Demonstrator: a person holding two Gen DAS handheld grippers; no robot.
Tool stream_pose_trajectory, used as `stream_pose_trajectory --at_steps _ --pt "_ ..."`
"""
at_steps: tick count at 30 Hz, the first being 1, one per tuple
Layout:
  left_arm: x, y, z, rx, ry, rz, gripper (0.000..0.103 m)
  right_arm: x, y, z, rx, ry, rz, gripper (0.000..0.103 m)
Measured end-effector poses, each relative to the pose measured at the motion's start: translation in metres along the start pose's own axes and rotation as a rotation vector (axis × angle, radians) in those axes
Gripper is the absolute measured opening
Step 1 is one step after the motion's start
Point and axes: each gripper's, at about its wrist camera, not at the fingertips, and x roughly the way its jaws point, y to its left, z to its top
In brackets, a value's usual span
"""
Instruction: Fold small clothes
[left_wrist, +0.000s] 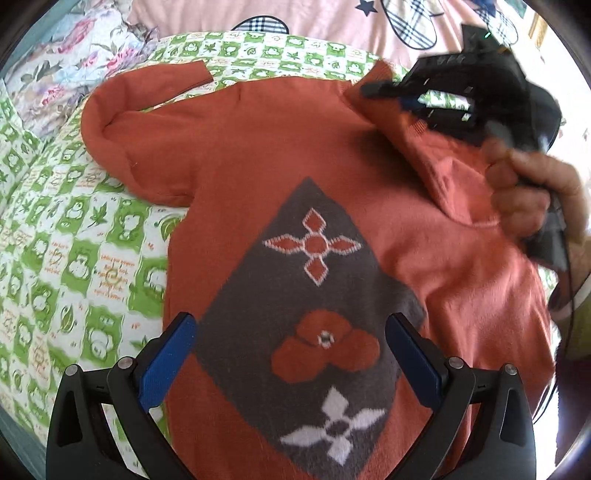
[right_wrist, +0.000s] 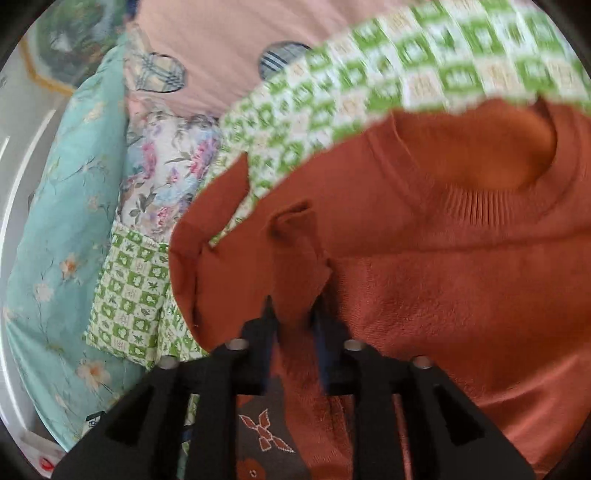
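An orange knit sweater (left_wrist: 258, 155) with a grey diamond panel of flower motifs (left_wrist: 295, 295) lies front-up on a green-and-white checked sheet (left_wrist: 55, 258). Its left sleeve (left_wrist: 122, 122) curls out to the upper left. My left gripper (left_wrist: 291, 332) is open and empty, hovering over the panel's lower part. My right gripper (left_wrist: 417, 99) is at the upper right, shut on the right sleeve, which is folded over the sweater's body. In the right wrist view the right gripper (right_wrist: 293, 306) pinches a fold of orange sleeve fabric (right_wrist: 299, 258), with the ribbed collar (right_wrist: 491, 199) beyond.
A floral quilt (left_wrist: 62, 59) lies at the upper left and a pink sheet with plaid patches (left_wrist: 332, 18) at the far side. In the right wrist view a teal floral blanket (right_wrist: 62, 240) lies to the left.
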Motion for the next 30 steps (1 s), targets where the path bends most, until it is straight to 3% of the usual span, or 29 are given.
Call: stream_pose_trajectory --at_steps 2,8,15,17,19,21,27,30 --pt "0.006 0.004 0.011 -0.009 -0.013 -0.015 0.102 -0.008 -0.002 -0.006 0.016 -0.018 0.019 0.043" --pt "0.03 0.001 0.059 -0.043 -0.06 -0.119 0.102 -0.081 -0.01 -0.033 0.016 -0.16 -0.057 0.044" --pt "0.09 0.004 0.121 -0.176 -0.01 -0.28 0.102 -0.18 -0.041 -0.085 0.106 -0.355 -0.14 0.051" --pt "0.099 0.007 0.131 -0.211 -0.049 -0.276 0.094 -0.205 -0.051 -0.1 0.137 -0.409 -0.145 0.051" --pt "0.097 0.005 0.133 -0.181 -0.07 -0.249 0.052 -0.224 -0.059 -0.112 0.158 -0.446 -0.171 0.052" --pt "0.096 0.008 0.124 -0.153 -0.047 -0.281 0.042 -0.239 -0.067 -0.122 0.175 -0.471 -0.193 0.054" --pt "0.081 0.027 0.083 -0.113 -0.044 -0.271 0.045 -0.258 -0.087 -0.134 0.211 -0.489 -0.255 0.055" --pt "0.088 0.023 0.092 -0.146 -0.015 -0.304 0.065 -0.265 -0.088 -0.133 0.219 -0.52 -0.267 0.055"
